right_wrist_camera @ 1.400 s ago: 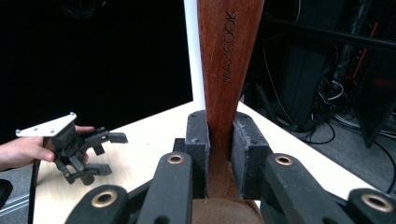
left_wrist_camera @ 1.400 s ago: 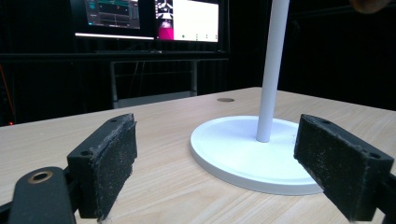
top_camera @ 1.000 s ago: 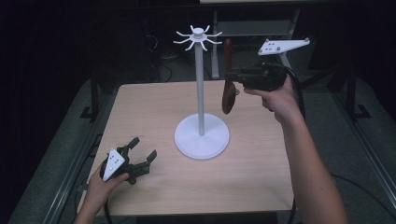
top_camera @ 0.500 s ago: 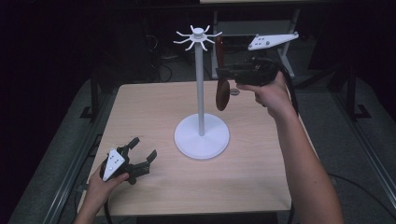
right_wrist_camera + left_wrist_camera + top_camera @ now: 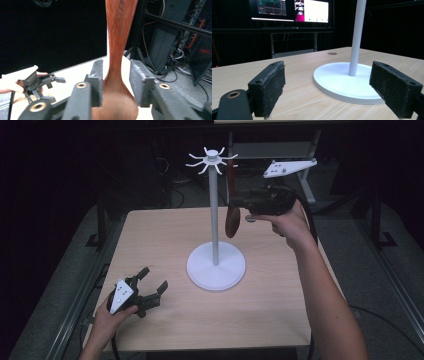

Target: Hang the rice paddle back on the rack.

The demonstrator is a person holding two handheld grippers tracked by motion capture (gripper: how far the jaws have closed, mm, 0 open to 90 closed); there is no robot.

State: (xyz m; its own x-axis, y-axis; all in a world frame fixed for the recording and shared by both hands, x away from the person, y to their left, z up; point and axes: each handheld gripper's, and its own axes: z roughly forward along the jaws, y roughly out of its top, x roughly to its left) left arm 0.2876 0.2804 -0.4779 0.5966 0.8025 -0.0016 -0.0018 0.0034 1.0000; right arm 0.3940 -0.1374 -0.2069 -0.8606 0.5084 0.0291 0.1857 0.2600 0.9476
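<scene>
A white stand (image 5: 215,210) rises from a round base (image 5: 216,267) mid-table, with a ring of hooks (image 5: 212,159) at its top. Just right of the pole, at about mid-height, my right gripper (image 5: 235,204) is shut on a dark wooden spoon (image 5: 231,222). The spoon hangs upright, bowl down, and its handle reaches up beside the hooks. In the right gripper view the spoon (image 5: 118,37) runs up between the black pads (image 5: 96,75). My left gripper (image 5: 151,285) rests open on the table at the front left, and its pads (image 5: 270,86) frame the stand's base (image 5: 342,80).
The wooden table (image 5: 165,235) stands among dark racks and cables. Monitors (image 5: 292,10) glow behind a shelf beyond the far edge. A round grommet (image 5: 332,53) sits in the tabletop past the base. The other hand with its gripper (image 5: 37,80) is seen low on the left.
My right gripper has carried the spoon up and to the left, closer to the stand's pole and hooks. The left gripper has stayed put.
</scene>
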